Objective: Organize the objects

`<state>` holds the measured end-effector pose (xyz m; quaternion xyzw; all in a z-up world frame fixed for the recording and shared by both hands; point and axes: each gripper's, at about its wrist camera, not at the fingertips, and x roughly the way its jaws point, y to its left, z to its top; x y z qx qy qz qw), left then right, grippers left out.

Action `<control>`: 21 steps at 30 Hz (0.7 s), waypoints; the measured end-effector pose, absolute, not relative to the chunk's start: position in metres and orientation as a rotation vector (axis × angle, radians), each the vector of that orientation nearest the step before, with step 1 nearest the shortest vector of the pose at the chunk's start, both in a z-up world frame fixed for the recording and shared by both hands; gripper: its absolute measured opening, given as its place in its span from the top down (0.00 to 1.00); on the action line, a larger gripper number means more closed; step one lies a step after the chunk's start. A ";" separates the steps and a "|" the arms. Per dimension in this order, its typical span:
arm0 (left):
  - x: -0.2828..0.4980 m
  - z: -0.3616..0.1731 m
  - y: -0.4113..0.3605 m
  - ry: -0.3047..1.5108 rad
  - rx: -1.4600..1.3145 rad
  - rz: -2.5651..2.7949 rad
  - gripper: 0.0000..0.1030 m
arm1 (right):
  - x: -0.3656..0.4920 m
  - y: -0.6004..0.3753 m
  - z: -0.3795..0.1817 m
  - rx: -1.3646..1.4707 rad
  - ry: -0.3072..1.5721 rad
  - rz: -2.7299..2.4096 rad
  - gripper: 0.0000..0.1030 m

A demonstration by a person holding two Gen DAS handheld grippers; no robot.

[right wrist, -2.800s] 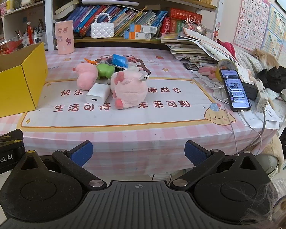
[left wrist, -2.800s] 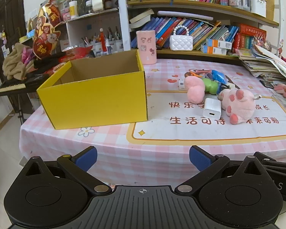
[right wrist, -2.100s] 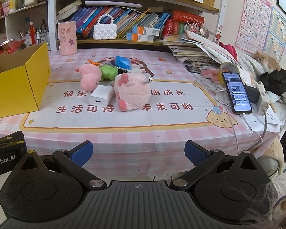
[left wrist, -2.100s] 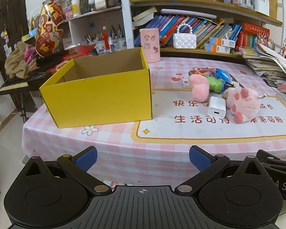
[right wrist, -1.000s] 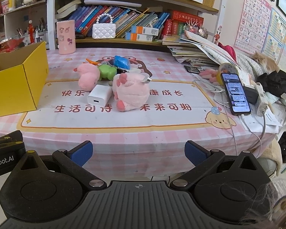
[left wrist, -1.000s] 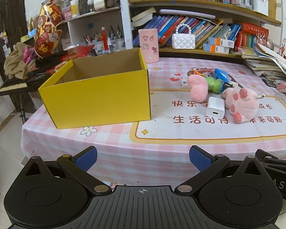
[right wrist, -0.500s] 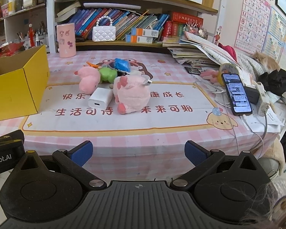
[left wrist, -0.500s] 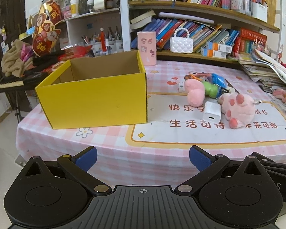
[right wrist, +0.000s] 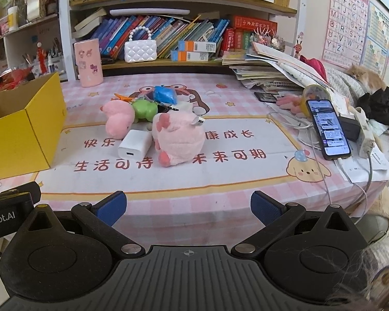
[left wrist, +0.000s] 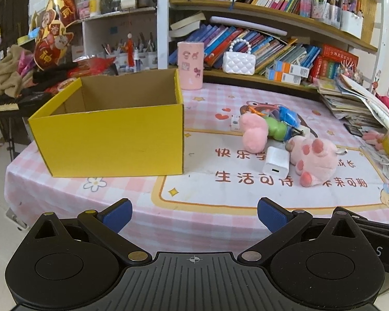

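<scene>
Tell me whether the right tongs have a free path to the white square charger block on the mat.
Probably yes. The right tongs are open and empty, the white square charger block lies straight ahead, its near face uncovered; only the big pink plush toy crowds its right side.

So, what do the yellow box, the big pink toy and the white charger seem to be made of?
Box: probably cardboard, matte yellow outside, with plain brown inner walls and thin folded edges. Toy: soft plush fabric, judging by its fuzzy surface and rounded stuffed shape. Charger: likely hard plastic, smooth white, with crisp rounded corners.
</scene>
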<state>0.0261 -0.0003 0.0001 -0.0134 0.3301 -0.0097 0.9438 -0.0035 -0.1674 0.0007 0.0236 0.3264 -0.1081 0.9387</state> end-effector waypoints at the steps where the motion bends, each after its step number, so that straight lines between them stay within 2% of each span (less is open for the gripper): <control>1: 0.029 0.000 -0.002 0.675 -0.029 -0.016 0.00 | -0.001 -0.169 0.001 0.051 0.668 -0.217 0.00; 13: 0.068 -0.014 -0.013 0.766 -0.127 0.035 0.00 | 0.048 -0.195 0.001 0.066 0.671 -0.126 0.00; 21: 0.087 -0.016 -0.028 0.759 -0.167 0.127 0.00 | 0.098 -0.218 -0.004 0.079 0.719 -0.045 0.01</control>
